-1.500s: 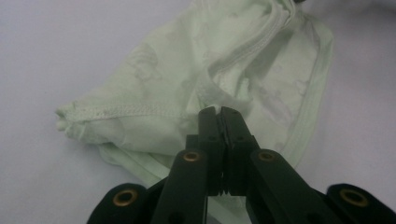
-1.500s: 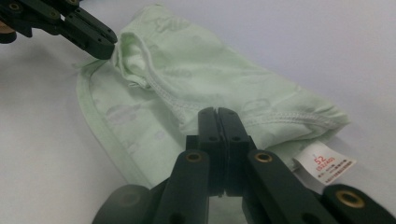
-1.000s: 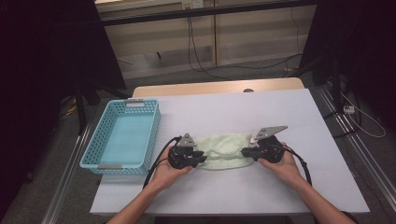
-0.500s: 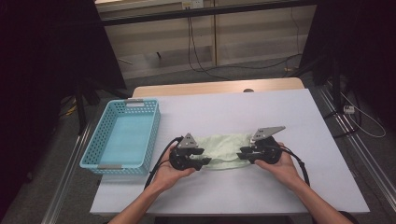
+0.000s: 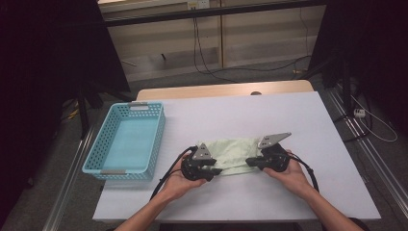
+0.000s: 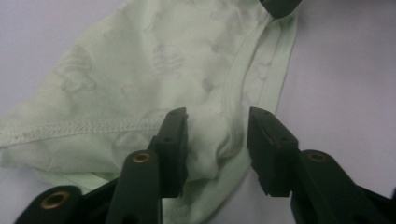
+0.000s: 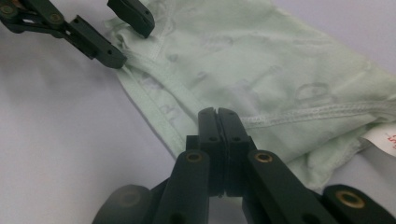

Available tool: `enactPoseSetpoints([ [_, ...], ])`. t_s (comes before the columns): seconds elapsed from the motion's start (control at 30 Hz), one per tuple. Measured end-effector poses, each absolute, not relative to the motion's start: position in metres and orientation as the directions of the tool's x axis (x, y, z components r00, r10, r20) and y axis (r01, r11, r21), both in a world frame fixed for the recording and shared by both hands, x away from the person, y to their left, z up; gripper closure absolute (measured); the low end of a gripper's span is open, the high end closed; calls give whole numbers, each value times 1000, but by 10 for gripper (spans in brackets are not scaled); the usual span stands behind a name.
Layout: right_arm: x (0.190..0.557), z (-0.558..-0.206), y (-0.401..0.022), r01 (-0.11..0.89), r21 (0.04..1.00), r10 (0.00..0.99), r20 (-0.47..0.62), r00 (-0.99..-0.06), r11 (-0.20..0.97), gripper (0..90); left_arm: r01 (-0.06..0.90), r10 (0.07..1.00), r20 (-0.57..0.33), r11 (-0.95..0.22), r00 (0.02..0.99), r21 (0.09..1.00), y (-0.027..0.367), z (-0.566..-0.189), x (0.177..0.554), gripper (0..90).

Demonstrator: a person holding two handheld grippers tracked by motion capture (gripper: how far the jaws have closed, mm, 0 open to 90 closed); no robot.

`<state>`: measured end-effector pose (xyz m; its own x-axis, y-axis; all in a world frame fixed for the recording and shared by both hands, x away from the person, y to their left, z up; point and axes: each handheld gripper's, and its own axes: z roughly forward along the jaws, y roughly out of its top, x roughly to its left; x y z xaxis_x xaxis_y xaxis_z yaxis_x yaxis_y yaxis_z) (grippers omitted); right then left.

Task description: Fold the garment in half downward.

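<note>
A pale green printed cloth (image 5: 234, 150) lies flat on the white table (image 5: 240, 110), between my two grippers. My left gripper (image 5: 218, 170) is at the cloth's left end. In the left gripper view its jaws stand open (image 6: 217, 119), one on either side of a fold of the cloth (image 6: 163, 60) near the hem. My right gripper (image 5: 249, 161) is at the right end. In the right gripper view its jaws are pressed together (image 7: 217, 113) on the stitched edge of the cloth (image 7: 280, 70). The left gripper (image 7: 119, 35) shows open at the far corner there.
A light blue plastic basket (image 5: 159, 139) stands on the table's left side, with nothing in it. A white label with red print (image 7: 383, 137) sticks out of the cloth's edge. Bare table lies behind and to the right of the cloth.
Both grippers have drawn a little closer together and toward the person. The cloth between them looks shorter and more bunched.
</note>
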<state>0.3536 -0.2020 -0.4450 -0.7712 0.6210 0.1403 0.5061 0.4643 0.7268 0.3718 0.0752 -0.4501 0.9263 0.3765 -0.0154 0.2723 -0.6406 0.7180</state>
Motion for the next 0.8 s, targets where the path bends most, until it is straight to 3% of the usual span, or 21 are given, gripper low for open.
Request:
enactPoseSetpoints([
  [0.1,353,-444,-202,508,725,618,145,-773,465,900,268,360,-27,-641,933,719,78,-450,374,787],
  [0.23,350,-442,-202,503,732,610,152,-778,459,900,262,349,-28,-646,937,717,82,-445,372,862],
  [0.47,347,-441,-198,495,728,590,155,-792,474,900,263,349,-30,-644,937,718,86,-445,365,845],
  [0.8,348,-450,-193,506,687,571,158,-805,522,856,277,347,-48,-648,937,709,91,-448,366,690],
])
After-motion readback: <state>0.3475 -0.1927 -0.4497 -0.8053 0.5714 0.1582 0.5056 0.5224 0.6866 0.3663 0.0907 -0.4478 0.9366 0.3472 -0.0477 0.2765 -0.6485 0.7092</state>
